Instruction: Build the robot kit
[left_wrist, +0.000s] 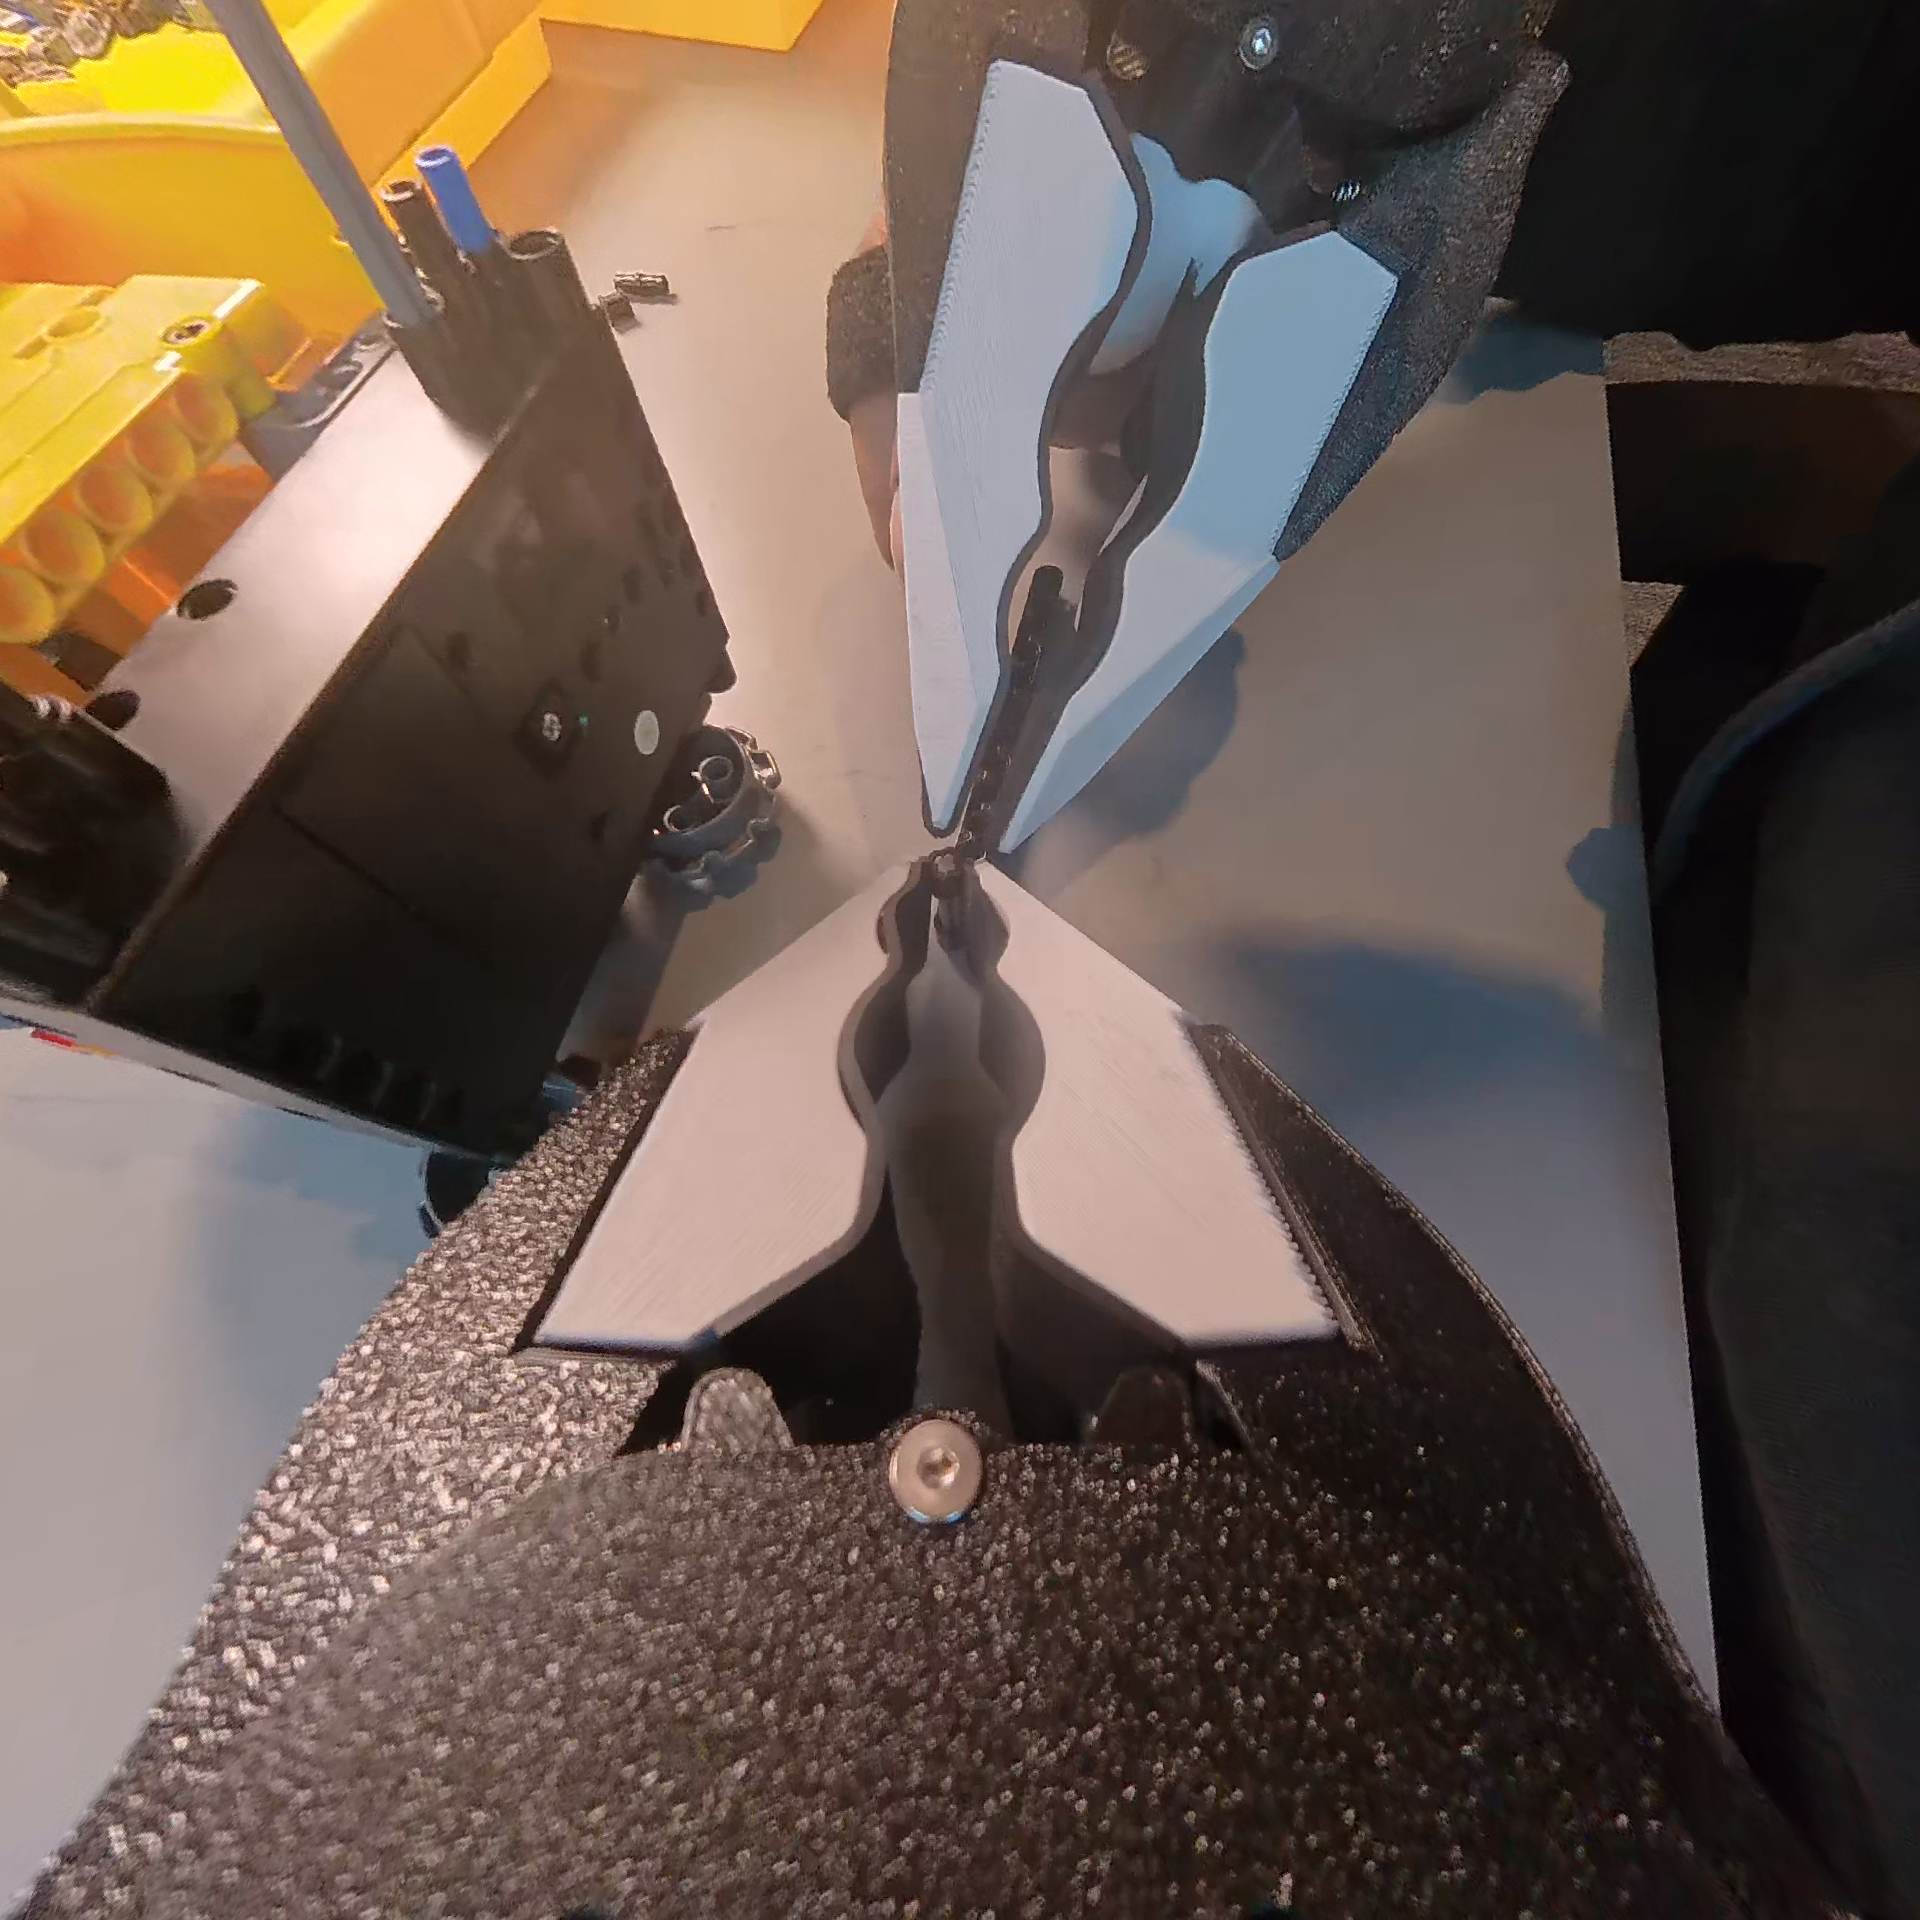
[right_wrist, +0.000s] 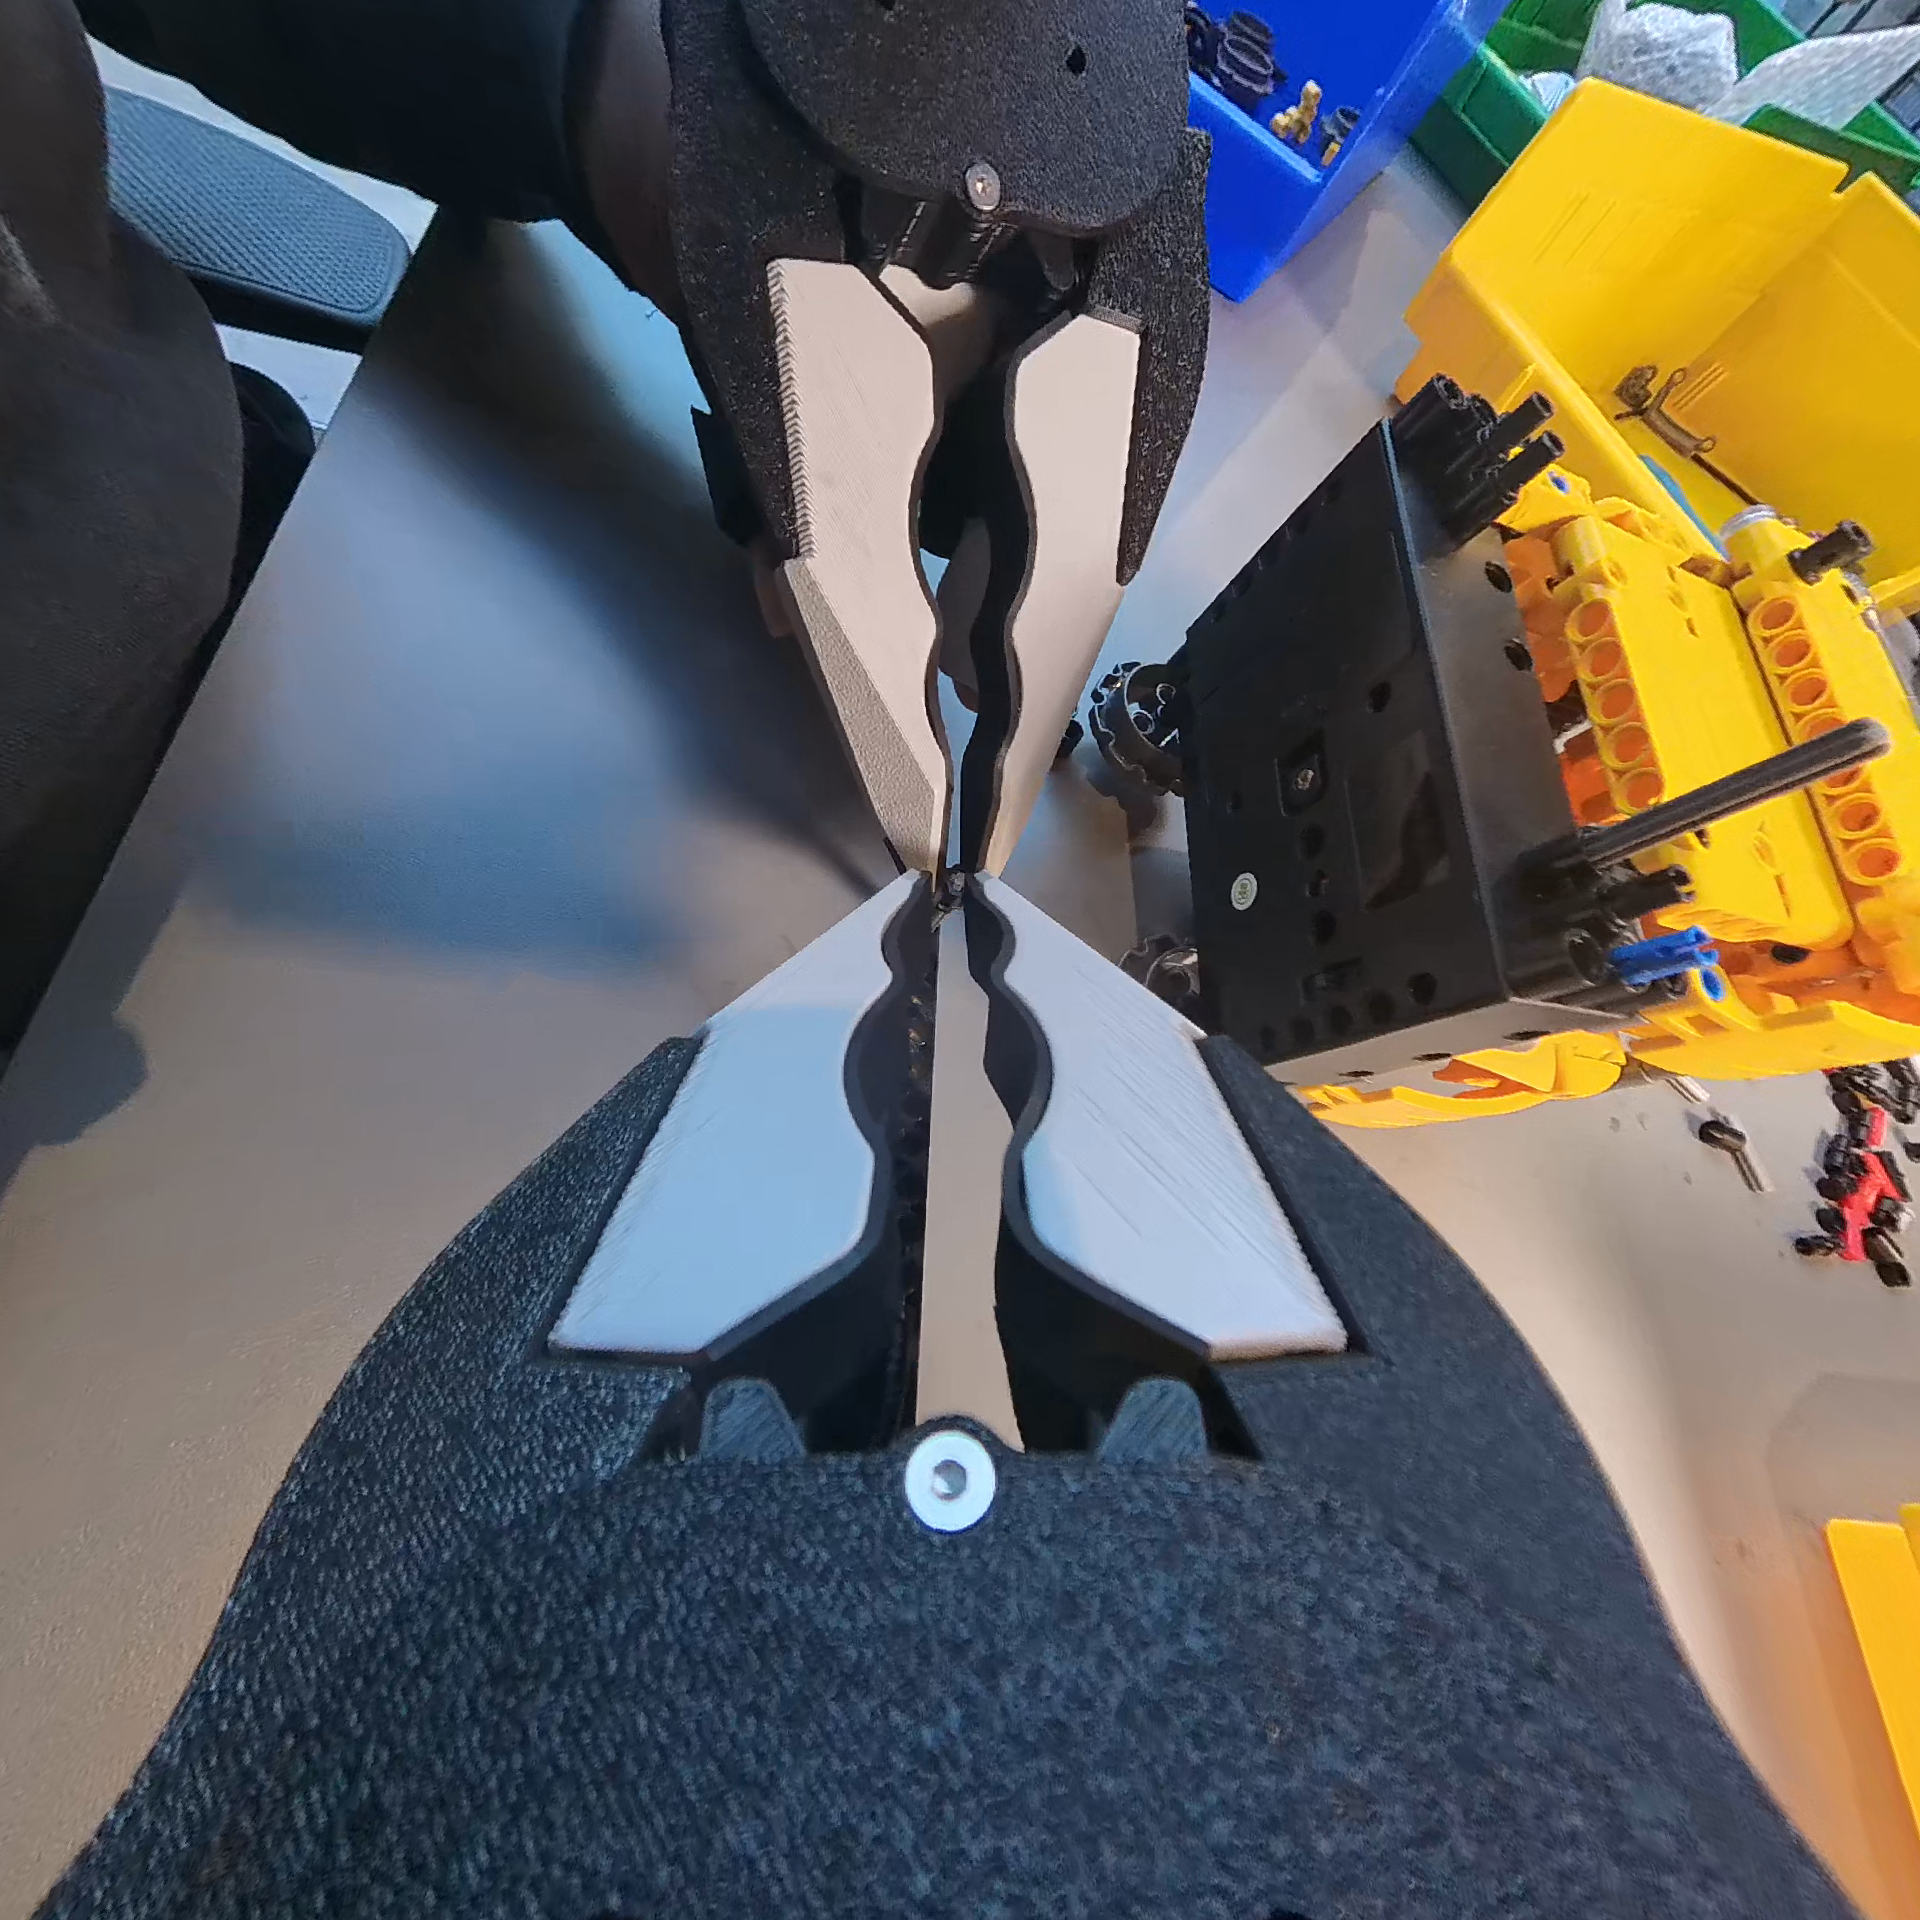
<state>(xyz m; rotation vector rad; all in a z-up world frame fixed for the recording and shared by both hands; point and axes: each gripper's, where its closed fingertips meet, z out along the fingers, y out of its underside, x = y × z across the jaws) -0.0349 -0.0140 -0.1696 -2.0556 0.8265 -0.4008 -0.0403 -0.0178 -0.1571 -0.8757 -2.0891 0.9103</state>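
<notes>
Both of my tools are up off the bench and nose to nose. My left tool is pinched together on a small black piece right at the very tips. It's tiny and dark, some kind of little connector as far as I can make out. My right tool is closed down on a thin black rod with a ridged or toothed edge. It runs lengthwise between the fingers and pokes out at the tip.

The end of the rod and the small piece are right up against each other where the two tools meet. Whether one is actually seated in the other, I can't tell, because it's all black on black in there.

Off to the side on the bench sits the black block, full of holes and with black pegs sticking out of it. It's attached to the yellow and orange brick build. A black toothed wheel lies just beside the block. Neither tool is touching any of that.

Farther out on the right there's a scatter of black and red pins. Beyond the block are a yellow bin and a blue bin with small parts in it.
</notes>
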